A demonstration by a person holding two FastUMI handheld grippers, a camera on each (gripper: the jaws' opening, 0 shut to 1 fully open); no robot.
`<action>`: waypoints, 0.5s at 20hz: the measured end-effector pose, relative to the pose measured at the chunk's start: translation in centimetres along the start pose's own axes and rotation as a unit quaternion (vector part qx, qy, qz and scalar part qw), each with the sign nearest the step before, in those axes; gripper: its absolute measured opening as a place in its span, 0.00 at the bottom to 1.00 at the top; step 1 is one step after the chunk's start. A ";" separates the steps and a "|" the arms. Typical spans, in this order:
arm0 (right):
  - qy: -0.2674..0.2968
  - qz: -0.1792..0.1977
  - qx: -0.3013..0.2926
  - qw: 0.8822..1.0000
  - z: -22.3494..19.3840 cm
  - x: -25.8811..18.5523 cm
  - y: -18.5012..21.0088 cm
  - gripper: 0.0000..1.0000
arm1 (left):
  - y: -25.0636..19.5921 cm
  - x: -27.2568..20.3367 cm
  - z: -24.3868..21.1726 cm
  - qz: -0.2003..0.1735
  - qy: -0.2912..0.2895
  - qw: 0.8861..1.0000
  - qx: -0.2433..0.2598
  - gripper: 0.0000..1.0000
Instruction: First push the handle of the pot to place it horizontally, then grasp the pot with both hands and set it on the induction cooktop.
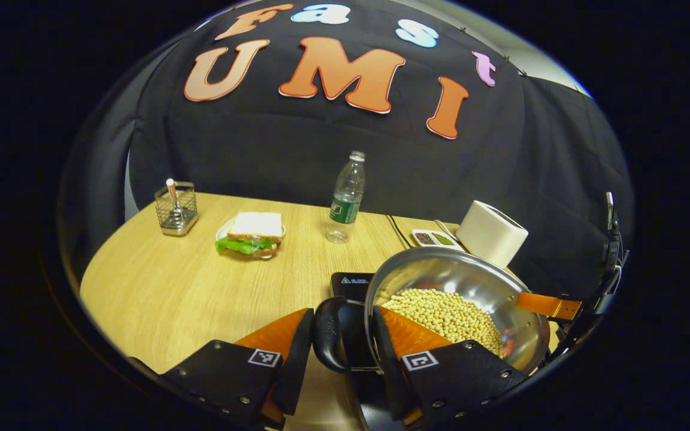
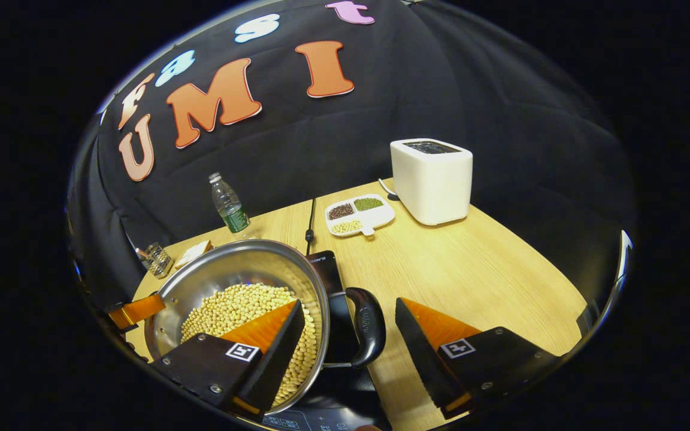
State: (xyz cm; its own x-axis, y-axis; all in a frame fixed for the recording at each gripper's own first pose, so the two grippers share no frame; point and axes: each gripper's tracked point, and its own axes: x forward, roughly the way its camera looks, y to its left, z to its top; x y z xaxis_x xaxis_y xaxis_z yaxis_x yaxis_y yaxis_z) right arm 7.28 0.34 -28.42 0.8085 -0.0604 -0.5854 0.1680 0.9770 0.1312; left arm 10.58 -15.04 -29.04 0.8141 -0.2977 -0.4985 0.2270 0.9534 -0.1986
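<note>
On the induction cooktop (image 2: 328,269), I find the steel pot (image 2: 243,269) of soybeans (image 2: 240,308) seated, both tongs open.

My left gripper (image 1: 336,341) straddles one black loop handle (image 1: 328,335), one finger inside the rim, neither pressing. My right gripper (image 2: 350,335) straddles the other handle (image 2: 369,329), fingers apart. Toaster (image 2: 432,179) and sectioned bean dish (image 2: 360,215) stand well behind the pot.

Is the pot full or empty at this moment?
Partly full: pale beans heap across the bottom of the pot, with bare steel wall above them.
</note>
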 end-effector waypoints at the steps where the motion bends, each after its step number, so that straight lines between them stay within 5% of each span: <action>1: -0.003 0.003 0.002 1.000 0.3 -0.2 0.2 0.95 | 0.2 -0.6 0.5 0.005 -0.005 1.000 0.002 0.61; 6: -0.051 0.005 -0.016 0.999 3.4 -3.2 0.7 0.95 | 2.3 -4.0 3.5 0.041 -0.035 0.998 -0.013 0.70; 7: -0.063 0.005 -0.022 0.998 4.4 -4.1 0.8 0.95 | 2.5 -4.9 4.5 0.042 -0.047 0.998 -0.011 0.90; 10: -0.101 0.012 -0.038 0.994 7.1 -7.2 1.4 0.95 | 3.0 -8.1 7.5 0.052 -0.078 0.995 0.012 0.91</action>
State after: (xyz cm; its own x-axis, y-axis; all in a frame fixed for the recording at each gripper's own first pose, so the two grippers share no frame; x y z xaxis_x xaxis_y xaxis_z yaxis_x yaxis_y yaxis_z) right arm 5.72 0.69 -18.33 0.9100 -0.0684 -0.4090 0.1100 0.9908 0.0789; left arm 8.61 -9.44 -19.28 0.9068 -0.1876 -0.3776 0.1483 0.9803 -0.1308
